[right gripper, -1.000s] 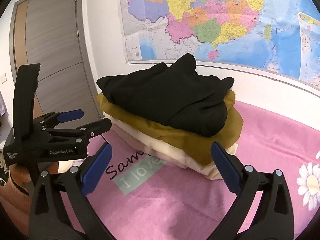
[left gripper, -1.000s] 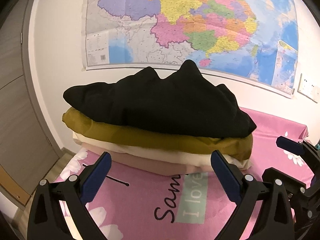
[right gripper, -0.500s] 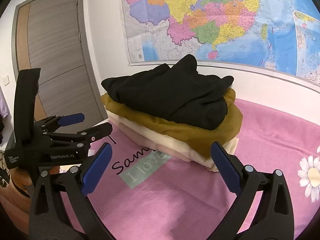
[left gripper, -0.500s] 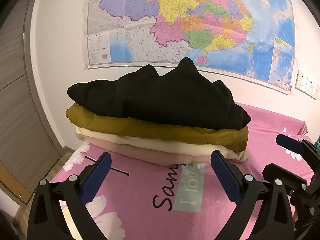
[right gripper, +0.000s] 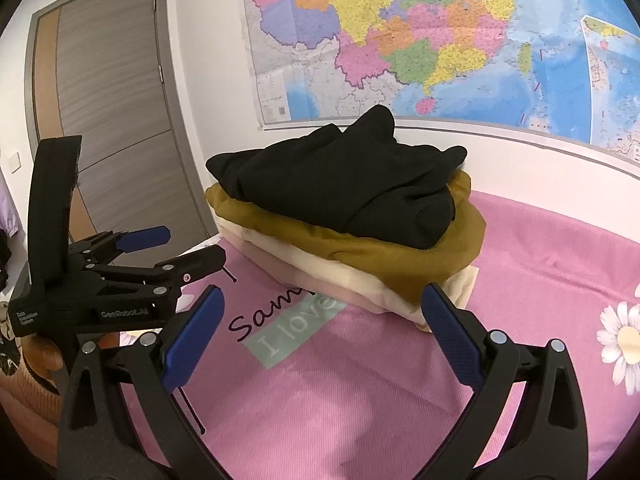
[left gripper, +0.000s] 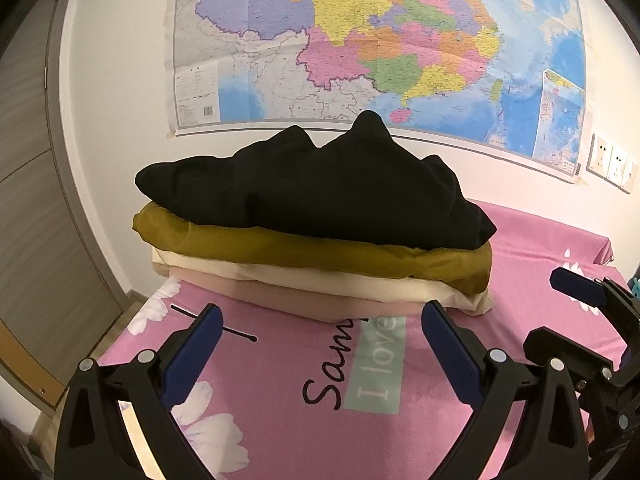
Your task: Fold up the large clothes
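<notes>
A stack of folded clothes stands on the pink sheet (left gripper: 280, 392) by the wall. On top lies a black garment (left gripper: 320, 192), also in the right wrist view (right gripper: 340, 184). Under it are a mustard one (left gripper: 320, 252), a cream one (left gripper: 320, 280) and a beige-pink one (left gripper: 288, 300). My left gripper (left gripper: 320, 332) is open and empty, a short way in front of the stack. My right gripper (right gripper: 320, 320) is open and empty, in front of the stack's right corner. The left gripper also shows in the right wrist view (right gripper: 160, 248), at the left.
A large map (left gripper: 380, 48) hangs on the white wall behind the stack. A grey door (right gripper: 108, 120) stands at the left, past the bed's edge. Wall sockets (left gripper: 612, 162) are at the right. The sheet carries printed words (right gripper: 288, 316) and flowers (right gripper: 624, 340).
Both grippers have drawn back a little from the stack, which now looks smaller and farther. The clothes have not moved. Both grippers stay open.
</notes>
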`<state>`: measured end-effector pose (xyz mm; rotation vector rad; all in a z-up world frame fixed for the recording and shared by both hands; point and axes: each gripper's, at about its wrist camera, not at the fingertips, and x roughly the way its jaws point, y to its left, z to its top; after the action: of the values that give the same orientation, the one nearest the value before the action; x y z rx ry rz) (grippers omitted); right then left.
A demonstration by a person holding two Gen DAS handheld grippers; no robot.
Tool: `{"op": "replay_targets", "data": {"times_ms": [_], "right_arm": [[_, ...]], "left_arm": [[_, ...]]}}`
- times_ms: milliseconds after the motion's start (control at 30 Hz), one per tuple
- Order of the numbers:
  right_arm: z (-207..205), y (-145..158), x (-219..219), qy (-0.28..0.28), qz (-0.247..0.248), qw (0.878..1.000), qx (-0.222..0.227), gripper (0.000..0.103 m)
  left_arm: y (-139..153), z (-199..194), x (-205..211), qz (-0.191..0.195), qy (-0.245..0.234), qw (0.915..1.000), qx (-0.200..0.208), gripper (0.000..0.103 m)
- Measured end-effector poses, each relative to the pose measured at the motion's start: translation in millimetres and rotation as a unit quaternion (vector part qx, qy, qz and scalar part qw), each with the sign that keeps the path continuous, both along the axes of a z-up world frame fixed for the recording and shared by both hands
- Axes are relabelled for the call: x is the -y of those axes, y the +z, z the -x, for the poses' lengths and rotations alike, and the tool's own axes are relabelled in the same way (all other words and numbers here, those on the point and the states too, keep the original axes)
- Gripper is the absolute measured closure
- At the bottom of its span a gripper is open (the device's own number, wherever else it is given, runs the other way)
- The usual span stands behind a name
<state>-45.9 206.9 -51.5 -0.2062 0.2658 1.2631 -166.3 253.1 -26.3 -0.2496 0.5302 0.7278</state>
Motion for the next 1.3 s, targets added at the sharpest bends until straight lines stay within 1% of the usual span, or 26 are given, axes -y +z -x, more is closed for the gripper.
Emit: {"op": "replay_targets", "data": {"times_ms": [1300], "right_arm": [[6.9,-5.1,7.0,0.005,0.0,1.0,-0.003,0.006]], "left_arm": [[-3.5,3.8,10.6,0.001,-0.003,1.0,-0.005,0.007]]}}
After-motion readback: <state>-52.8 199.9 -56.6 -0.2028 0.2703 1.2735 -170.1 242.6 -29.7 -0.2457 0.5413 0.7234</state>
